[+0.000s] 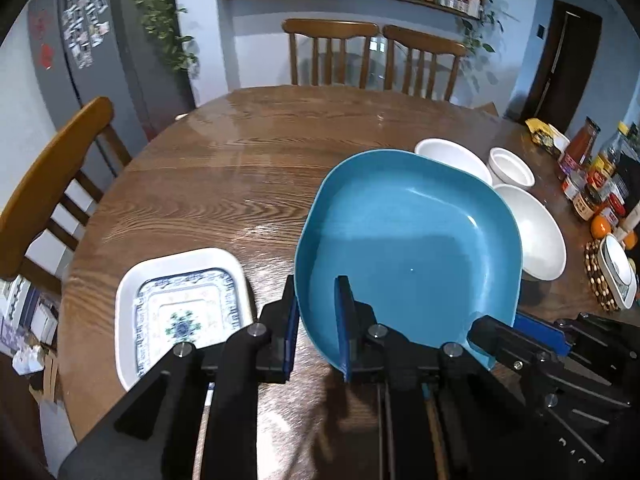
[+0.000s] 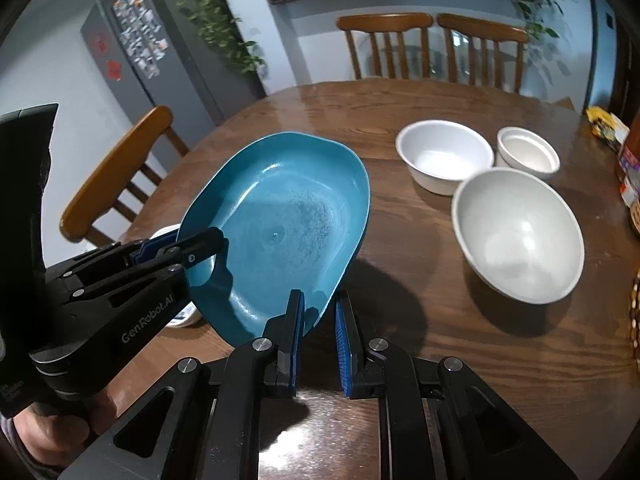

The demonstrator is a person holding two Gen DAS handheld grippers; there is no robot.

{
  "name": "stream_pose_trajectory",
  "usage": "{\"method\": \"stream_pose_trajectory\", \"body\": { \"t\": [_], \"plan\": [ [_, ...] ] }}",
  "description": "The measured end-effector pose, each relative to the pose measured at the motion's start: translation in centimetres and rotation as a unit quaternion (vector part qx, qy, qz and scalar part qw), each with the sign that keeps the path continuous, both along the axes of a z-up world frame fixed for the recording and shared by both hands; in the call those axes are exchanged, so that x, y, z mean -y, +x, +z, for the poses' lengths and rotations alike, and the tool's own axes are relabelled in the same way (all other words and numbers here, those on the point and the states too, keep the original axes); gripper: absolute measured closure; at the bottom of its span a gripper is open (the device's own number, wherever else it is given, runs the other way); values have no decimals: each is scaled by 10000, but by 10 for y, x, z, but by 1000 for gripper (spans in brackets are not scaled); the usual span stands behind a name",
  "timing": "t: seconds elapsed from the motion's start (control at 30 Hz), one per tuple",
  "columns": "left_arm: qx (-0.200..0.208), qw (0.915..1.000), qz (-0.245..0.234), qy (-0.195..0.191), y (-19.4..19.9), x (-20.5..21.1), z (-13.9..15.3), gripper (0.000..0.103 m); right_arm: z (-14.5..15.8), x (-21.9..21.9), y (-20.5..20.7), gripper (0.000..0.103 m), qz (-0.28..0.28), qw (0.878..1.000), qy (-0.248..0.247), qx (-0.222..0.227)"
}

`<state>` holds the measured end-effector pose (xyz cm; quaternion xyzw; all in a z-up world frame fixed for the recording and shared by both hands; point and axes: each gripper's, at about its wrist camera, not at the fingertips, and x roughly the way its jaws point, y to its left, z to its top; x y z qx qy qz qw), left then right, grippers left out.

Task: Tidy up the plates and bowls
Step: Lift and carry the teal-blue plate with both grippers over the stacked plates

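Note:
A teal-blue square plate (image 1: 408,248) is held tilted above the wooden table (image 1: 224,168). My left gripper (image 1: 318,320) is shut on the plate's near left rim. My right gripper (image 2: 318,322) is shut on its near right rim (image 2: 316,312); it also shows in the left wrist view (image 1: 516,340). The plate fills the middle of the right wrist view (image 2: 280,224), and the left gripper (image 2: 192,248) shows there too. A white square plate with a blue pattern (image 1: 180,312) lies on the table at the near left. Three white bowls (image 2: 516,232) (image 2: 444,154) (image 2: 528,152) stand to the right.
Sauce bottles and jars (image 1: 592,184), an orange (image 1: 600,226) and a white scale on a beaded mat (image 1: 618,272) crowd the table's right edge. Wooden chairs stand at the far side (image 1: 332,52) and at the left (image 1: 52,184).

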<state>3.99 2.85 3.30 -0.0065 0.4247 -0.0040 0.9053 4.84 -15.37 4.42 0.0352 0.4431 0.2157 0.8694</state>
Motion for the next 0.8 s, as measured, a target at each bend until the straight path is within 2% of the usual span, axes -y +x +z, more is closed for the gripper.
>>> {"method": "stream_pose_trajectory", "body": {
  "t": [0.43, 0.8],
  "plan": [
    [121, 9966, 819, -12, -29, -57, 6, 89, 7, -59, -8, 87, 772, 9970, -13, 106],
    [19, 9924, 1233, -47, -40, -91, -2, 89, -1, -104, -8, 87, 1180, 9929, -136, 5]
  ]
}}
